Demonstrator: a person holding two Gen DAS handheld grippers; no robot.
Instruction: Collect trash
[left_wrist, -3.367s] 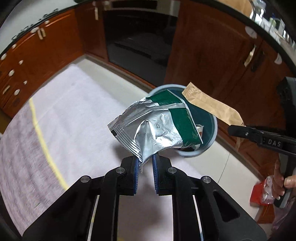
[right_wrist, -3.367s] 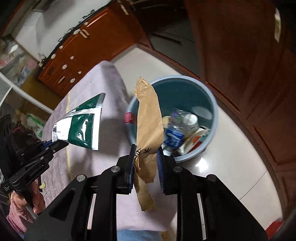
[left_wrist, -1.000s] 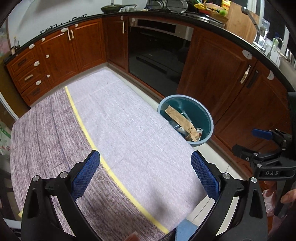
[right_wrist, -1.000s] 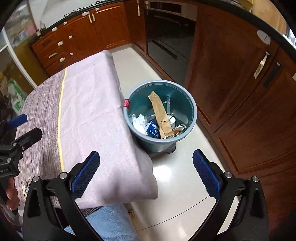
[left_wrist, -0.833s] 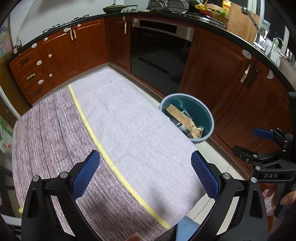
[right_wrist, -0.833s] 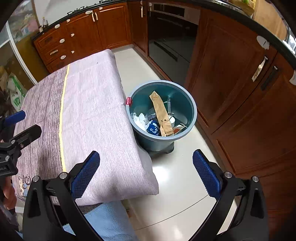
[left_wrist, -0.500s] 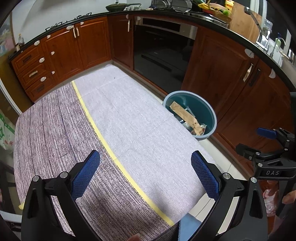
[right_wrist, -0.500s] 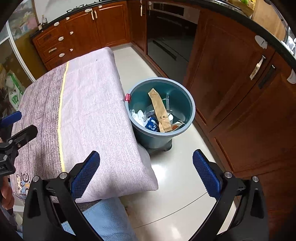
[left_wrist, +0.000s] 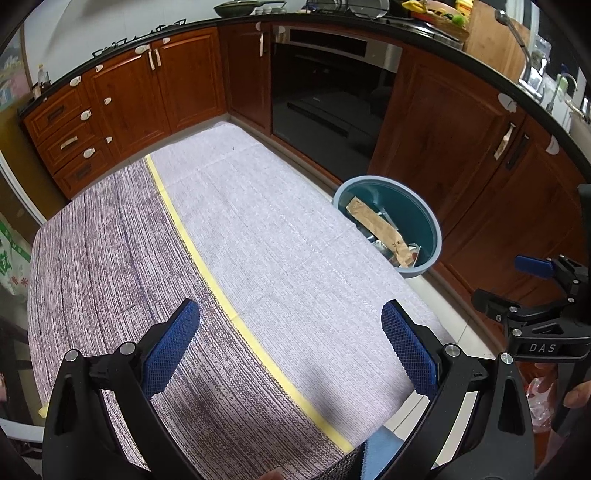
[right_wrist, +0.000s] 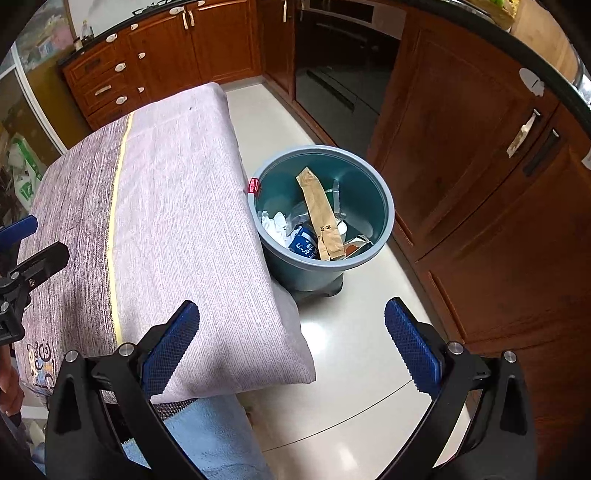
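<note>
From the left wrist camera, I have my left gripper (left_wrist: 291, 343) spread wide over the table (left_wrist: 258, 240), nothing between the blue pads (left_wrist: 168, 350). The cloth shows only its purple and pale bands and a yellow stripe; I can find no scrap of trash on it. Past the far right edge of the table stands the bin (left_wrist: 432, 229), on the floor by the wooden cabinets, with a brown paper wrapper (left_wrist: 376, 227) lying aslant inside. At the right of this view is my right gripper (left_wrist: 524, 291), seen side-on, its fingers apart and empty.

From the right wrist camera, the right gripper (right_wrist: 291, 343) is fully parted above the table corner and the pale floor, holding nothing. The bin (right_wrist: 384, 199) sits just beside the table's edge, and in it I see the brown paper wrapper (right_wrist: 319, 210) leaning on a heap of white tissue, a blue-labelled packet and other bits; the rest is too jumbled to name. My left gripper (right_wrist: 26, 247) shows at the left edge, over the cloth.

I judge the dropping step finished and both tools free. The next move calls for scanning for any leftover trash, perhaps beyond the near edge of the table, which neither view shows well; if none, the job is about done.
</note>
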